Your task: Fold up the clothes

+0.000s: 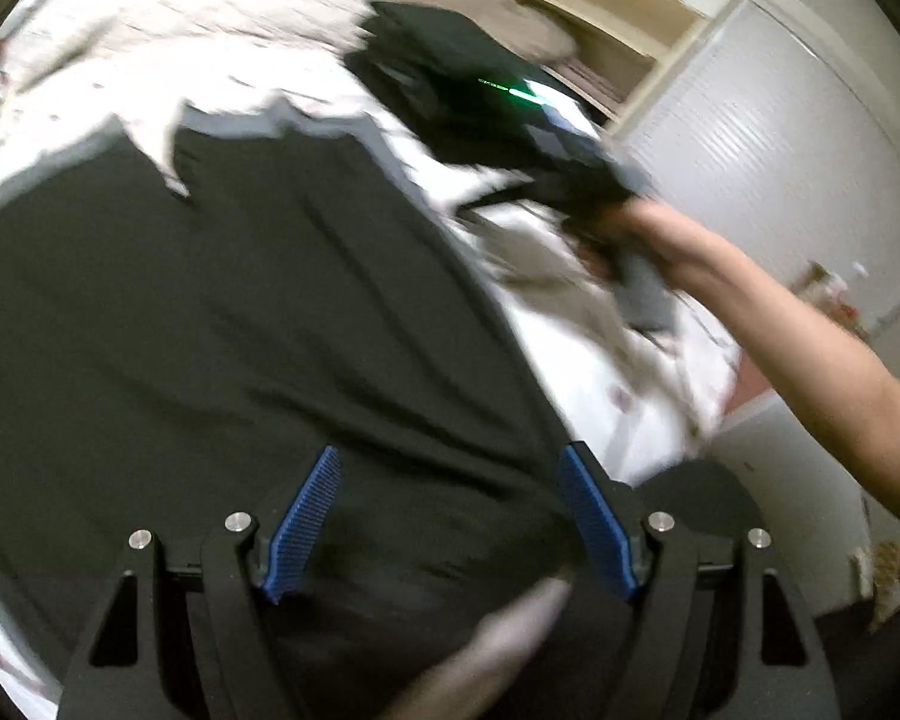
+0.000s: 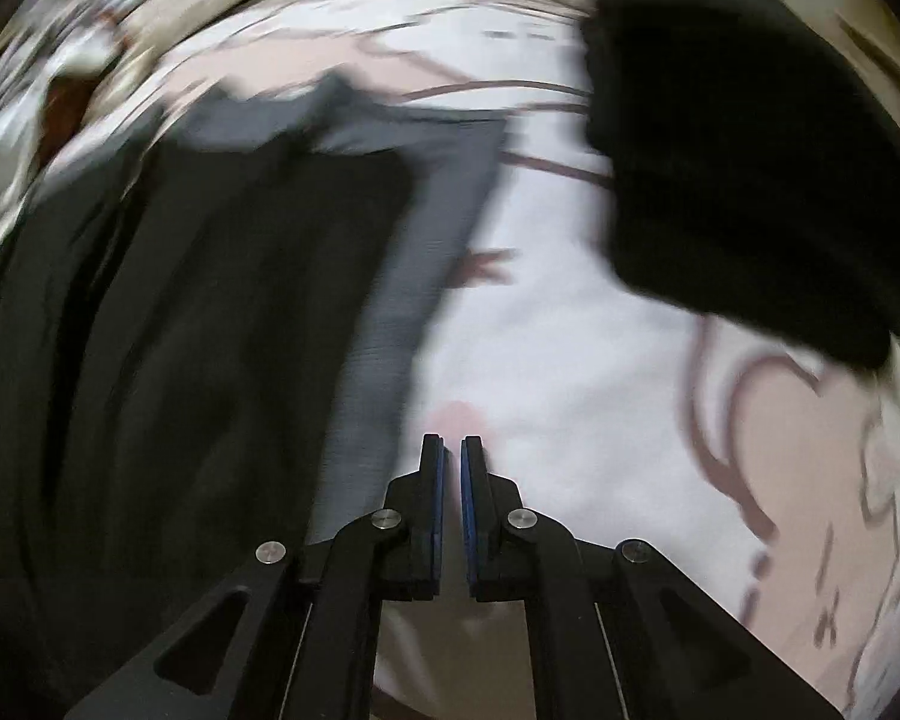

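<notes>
White patterned bedding [image 2: 570, 360] carries a dark garment [image 1: 240, 330]. Only the left view shows the left gripper [image 1: 447, 516] gaping above it, empty, and a bare forearm [image 1: 780, 324]. Only the right view shows the right gripper [image 2: 452, 450] pinched together, empty, beside a black folded pile [image 2: 738, 168].

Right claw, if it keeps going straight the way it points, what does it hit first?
Probably the white patterned bedsheet. The shut right claw points at bare sheet just right of the dark garment, whose grey edge lies beside that line. The frame is blurred, so depth is uncertain.
</notes>
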A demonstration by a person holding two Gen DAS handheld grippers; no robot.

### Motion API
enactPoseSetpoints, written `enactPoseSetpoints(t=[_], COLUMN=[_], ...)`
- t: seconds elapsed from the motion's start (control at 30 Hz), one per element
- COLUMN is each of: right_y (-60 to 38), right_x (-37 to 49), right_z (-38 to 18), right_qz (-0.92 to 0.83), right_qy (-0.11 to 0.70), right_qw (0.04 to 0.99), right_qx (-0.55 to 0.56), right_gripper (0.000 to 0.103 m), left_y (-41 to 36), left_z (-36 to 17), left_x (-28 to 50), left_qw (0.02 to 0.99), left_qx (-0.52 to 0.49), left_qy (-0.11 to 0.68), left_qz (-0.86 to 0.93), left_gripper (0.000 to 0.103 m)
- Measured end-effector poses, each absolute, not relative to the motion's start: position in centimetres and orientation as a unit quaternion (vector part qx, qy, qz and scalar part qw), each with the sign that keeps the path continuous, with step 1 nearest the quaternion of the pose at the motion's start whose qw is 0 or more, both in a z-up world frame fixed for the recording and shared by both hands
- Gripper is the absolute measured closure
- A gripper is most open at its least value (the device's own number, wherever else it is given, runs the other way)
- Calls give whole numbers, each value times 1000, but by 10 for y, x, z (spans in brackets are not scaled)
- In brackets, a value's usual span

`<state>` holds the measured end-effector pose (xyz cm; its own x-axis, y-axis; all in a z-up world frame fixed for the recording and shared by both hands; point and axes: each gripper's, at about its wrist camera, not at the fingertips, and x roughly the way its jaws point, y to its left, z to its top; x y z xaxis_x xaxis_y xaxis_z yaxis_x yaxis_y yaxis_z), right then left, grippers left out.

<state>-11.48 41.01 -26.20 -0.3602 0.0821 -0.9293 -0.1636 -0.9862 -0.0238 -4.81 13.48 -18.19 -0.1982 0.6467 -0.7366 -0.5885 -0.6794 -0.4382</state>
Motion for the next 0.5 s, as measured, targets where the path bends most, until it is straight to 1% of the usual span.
enactPoseSetpoints(t=[0.1, 0.13, 0.37, 0.43, 0.5], right_y=[425, 423, 378, 374, 374], right_x=[-103, -99, -77, -70, -62], right_z=[-243, -238, -231, -231, -229], right_qz=[832, 834, 837, 837, 837], right_qy=[124, 140, 135, 138, 149], right_qw=[42, 27, -36, -49, -61], right_qx=[-539, -532, -529, -527, -523], right_gripper=[98, 98, 98, 98, 98], left_y=[131, 135, 168, 166, 160], left_z=[-176, -176, -209, -220, -230], left_x=[-92, -108, -189, -205, -221], left_qw=[373, 366, 310, 278, 230], left_qx=[-490, -490, -534, -539, -540], left_qy=[-55, -57, -41, -23, 13], left_qz=[786, 789, 786, 794, 810], left_gripper=[27, 27, 29, 29, 29])
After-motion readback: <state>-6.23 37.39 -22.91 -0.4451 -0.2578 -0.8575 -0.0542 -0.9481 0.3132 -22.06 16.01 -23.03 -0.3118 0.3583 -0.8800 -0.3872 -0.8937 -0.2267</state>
